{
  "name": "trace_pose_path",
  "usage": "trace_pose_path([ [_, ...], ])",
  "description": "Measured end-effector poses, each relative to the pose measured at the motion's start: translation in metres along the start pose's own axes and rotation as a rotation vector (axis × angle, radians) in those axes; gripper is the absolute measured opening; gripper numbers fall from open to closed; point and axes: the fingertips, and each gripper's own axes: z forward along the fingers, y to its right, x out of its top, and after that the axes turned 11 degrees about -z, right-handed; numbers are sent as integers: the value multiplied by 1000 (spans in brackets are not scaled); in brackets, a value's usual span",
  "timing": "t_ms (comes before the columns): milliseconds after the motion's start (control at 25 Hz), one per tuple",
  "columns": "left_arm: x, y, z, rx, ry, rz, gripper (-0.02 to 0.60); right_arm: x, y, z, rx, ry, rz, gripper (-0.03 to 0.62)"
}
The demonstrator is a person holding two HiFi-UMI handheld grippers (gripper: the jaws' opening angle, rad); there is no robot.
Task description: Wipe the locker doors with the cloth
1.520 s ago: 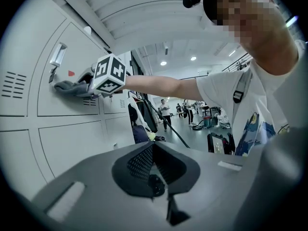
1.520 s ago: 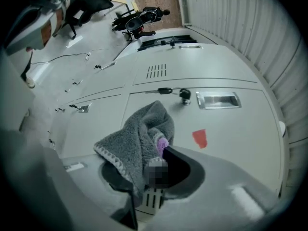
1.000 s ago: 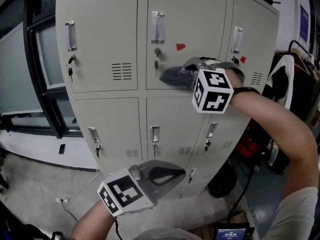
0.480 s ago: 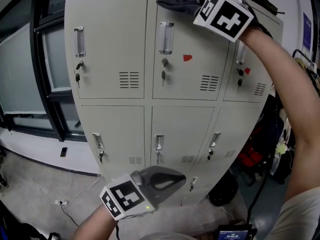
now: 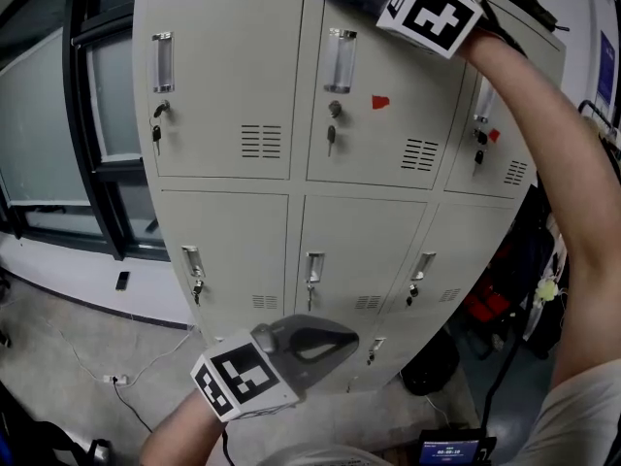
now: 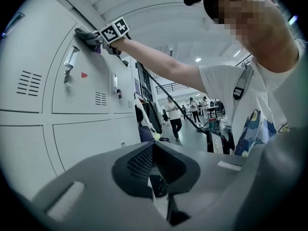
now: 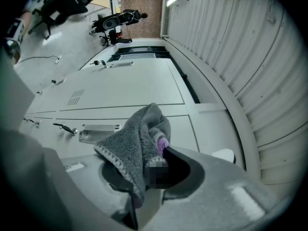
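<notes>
Cloth, grey with a purple spot, is clamped in your right gripper, high at the top of the upper middle locker door, above its handle. From the head view the marker cube and your raised arm cover part of the cloth, and the picture edge cuts off the locker's top, so you cannot tell how flat the cloth lies on the door. Keys hang in the locks below, and a red sticker sits right of the handle. Your left gripper hangs low before the bottom row of doors, jaws closed together on nothing. A dark-framed window stands left of the lockers, a cable lies on the floor, and people stand far off.
</notes>
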Motion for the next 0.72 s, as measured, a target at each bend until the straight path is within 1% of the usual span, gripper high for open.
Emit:
trace_pose_path([
  [120,-1,-2,0,-8,1,-1,3,4,-28,-1,26,0,-53,103],
  [280,-3,1,4,-30,-2,-3,3,8,-66,-2,58,2,-85,103],
  [440,-6,3,4,-41,-7,-5,3,8,-90,-4,74,1,-75,103],
  [560,-6,3,2,-42,-8,-6,3,8,-111,-5,89,4,-101,103],
  [720,-8,6,1,-45,-15,-7,3,7,-135,-7,114,6,-103,103],
])
